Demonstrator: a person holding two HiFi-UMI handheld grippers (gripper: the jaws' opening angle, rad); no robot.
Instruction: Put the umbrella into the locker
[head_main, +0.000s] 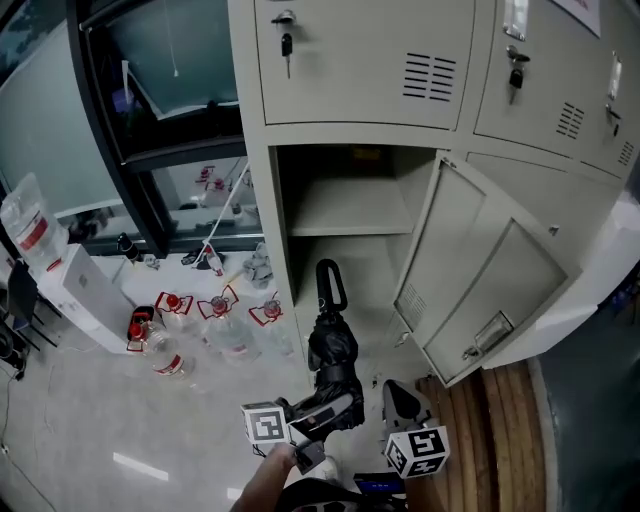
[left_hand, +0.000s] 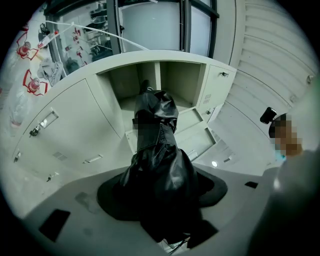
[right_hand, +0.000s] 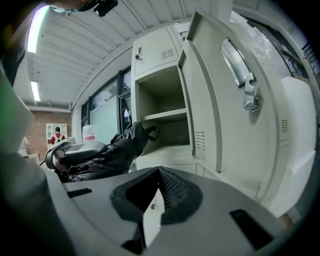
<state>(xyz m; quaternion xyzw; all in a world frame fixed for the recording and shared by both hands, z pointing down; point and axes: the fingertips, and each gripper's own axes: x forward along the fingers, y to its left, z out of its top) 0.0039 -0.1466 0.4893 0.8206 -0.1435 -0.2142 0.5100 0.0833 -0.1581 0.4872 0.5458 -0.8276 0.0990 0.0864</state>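
Head view: left claw (head_main: 335, 410) grips umbrella (head_main: 332, 352) pointing into open locker (head_main: 262, 200); right claw (head_main: 400, 400) clenched, empty.

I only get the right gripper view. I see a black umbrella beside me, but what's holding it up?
Observer: The left gripper is. In the left gripper view its jaws are clamped on the umbrella, around the bundled fabric.
Operator: Is it inside the locker?
Observer: Not yet. In the head view the looped handle points toward the open compartment, and the bundled part is out in front of the locker.
Operator: Is there stuff on the floor?
Observer: Yes. Clear bottles with red tags sit on the floor to the left of the locker.
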